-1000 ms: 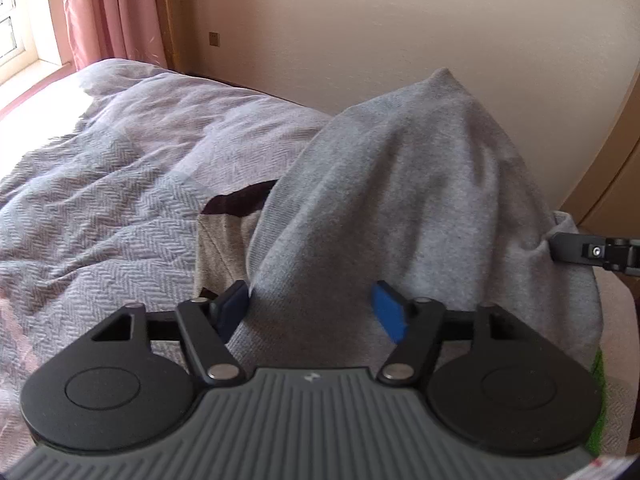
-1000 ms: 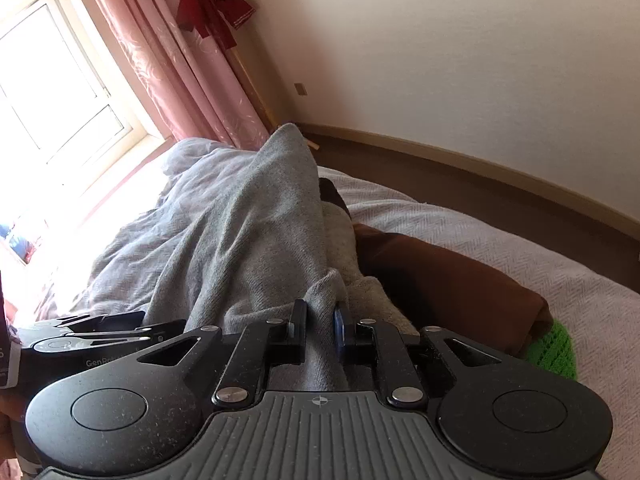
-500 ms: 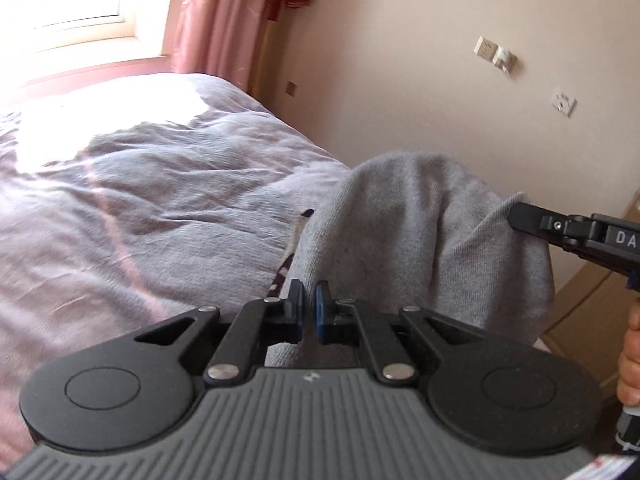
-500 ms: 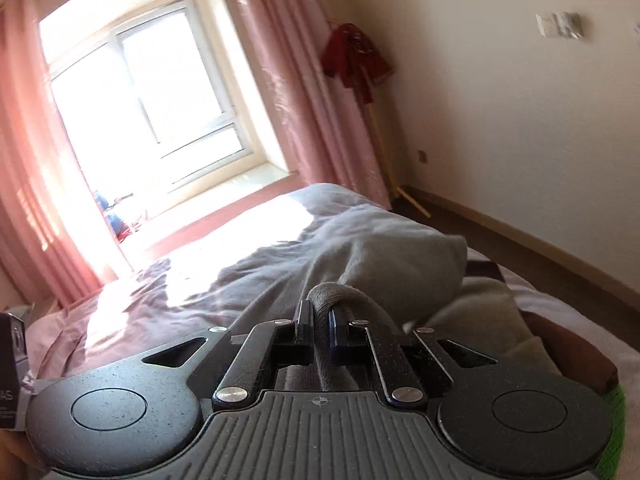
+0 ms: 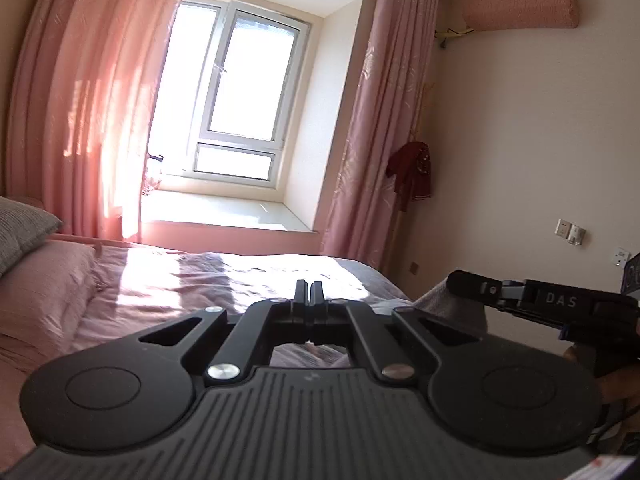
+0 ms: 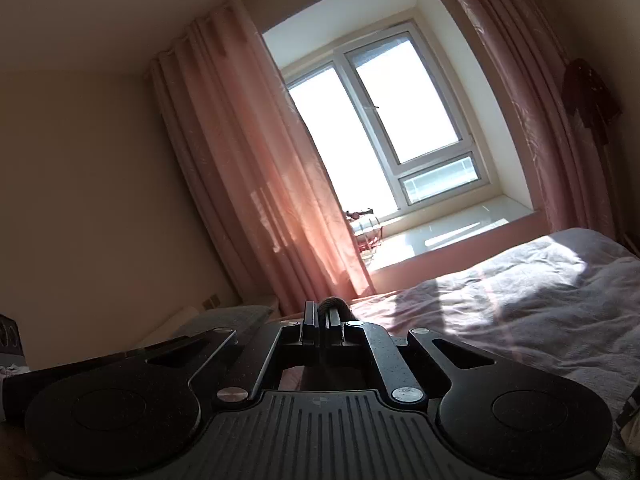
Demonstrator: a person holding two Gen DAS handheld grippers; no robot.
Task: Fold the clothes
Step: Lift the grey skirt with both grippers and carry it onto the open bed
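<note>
My left gripper (image 5: pixel 308 294) is raised over the bed, jaws shut. The grey garment it closed on hangs under its body, almost wholly hidden. A strip of that grey garment (image 5: pixel 438 300) shows at the right, beneath my right gripper (image 5: pixel 454 280), which reaches in from the side. In the right wrist view my right gripper (image 6: pixel 322 316) is shut on a bunched fold of the grey garment (image 6: pixel 334 303) that pokes up between its fingertips. The rest of the cloth hangs out of sight below. The dark bar at the left edge there is the left gripper (image 6: pixel 100 360).
The bed (image 5: pixel 180 280) with a pinkish-grey cover lies below, with a grey pillow (image 5: pixel 20 232) and a pink pillow (image 5: pixel 44 280) at its left. A bright window (image 5: pixel 240 96) with pink curtains (image 5: pixel 80 100) is ahead. A red garment (image 5: pixel 412 176) hangs by the right wall. A hand (image 5: pixel 616 392) holds the right gripper.
The left jaws closed on the grey garment. Both grippers rose and swung toward the window, lifting the garment out of view beneath them.
</note>
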